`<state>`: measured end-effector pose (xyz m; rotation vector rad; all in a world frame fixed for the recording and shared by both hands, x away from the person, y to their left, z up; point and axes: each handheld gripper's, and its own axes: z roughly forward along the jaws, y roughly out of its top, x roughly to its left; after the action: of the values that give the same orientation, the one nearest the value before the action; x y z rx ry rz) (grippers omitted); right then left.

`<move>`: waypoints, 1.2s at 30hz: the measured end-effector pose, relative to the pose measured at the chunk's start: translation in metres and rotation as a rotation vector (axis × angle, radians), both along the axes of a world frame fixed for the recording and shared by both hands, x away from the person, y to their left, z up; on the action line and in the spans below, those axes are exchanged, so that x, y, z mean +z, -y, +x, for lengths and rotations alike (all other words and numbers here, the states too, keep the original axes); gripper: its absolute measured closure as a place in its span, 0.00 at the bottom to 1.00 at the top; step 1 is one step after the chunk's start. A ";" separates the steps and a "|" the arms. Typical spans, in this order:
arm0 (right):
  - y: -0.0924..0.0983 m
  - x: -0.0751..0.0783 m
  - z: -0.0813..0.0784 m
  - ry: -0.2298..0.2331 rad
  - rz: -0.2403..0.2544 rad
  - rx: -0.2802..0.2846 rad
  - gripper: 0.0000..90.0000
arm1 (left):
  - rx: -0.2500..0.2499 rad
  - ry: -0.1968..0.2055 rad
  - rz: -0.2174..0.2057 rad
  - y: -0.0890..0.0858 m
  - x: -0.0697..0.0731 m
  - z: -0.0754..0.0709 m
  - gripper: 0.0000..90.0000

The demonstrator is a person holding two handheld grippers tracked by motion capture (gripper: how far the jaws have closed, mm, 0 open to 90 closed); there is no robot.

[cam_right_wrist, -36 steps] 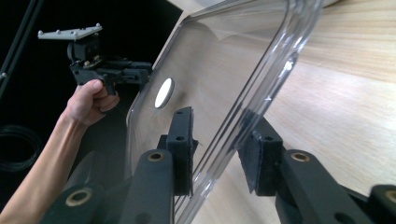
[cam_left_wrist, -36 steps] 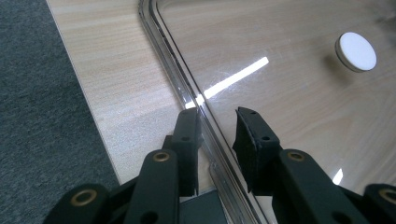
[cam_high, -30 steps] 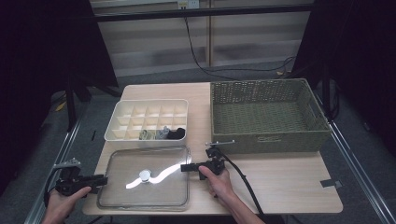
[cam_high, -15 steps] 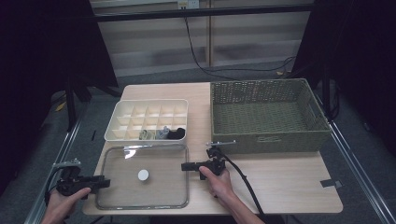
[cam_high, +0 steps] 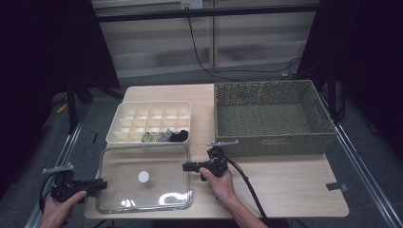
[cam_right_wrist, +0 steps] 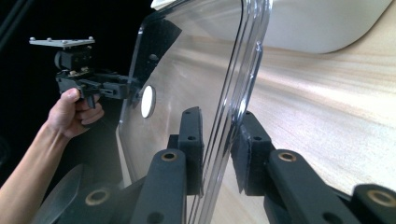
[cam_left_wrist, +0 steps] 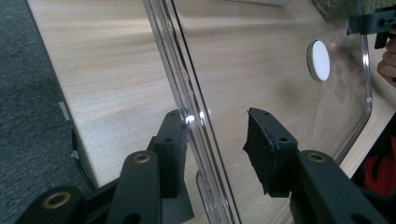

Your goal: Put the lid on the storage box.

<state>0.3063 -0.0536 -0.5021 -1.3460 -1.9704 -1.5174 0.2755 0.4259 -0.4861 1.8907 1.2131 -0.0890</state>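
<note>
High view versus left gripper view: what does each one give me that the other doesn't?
The high view adds the wicker basket and the divided white box. The left gripper view adds a close-up: the left claw straddles the rim of the clear lid, its jaws have just been closing, and one pad is not yet touching. Both share that lid, its white knob and the wooden table.
</note>
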 end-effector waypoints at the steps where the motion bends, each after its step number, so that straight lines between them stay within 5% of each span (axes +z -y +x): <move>1: 0.000 0.001 0.000 0.004 -0.006 -0.003 0.82 | 0.000 0.008 0.007 0.000 0.001 0.000 0.65; 17: 0.006 0.021 0.003 0.064 -0.055 -0.054 0.81 | 0.020 0.067 -0.010 0.009 0.014 0.009 0.73; 25: 0.004 0.032 0.010 0.092 -0.090 -0.075 0.81 | 0.035 0.089 0.044 0.016 0.025 0.017 0.74; 36: 0.005 0.044 0.018 0.117 -0.123 -0.089 0.80 | 0.042 0.121 0.050 0.020 0.031 0.023 0.77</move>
<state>0.3241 -0.0590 -0.4586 -1.4422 -2.1326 -1.5706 0.2986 0.4063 -0.4552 1.8846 1.1817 0.0785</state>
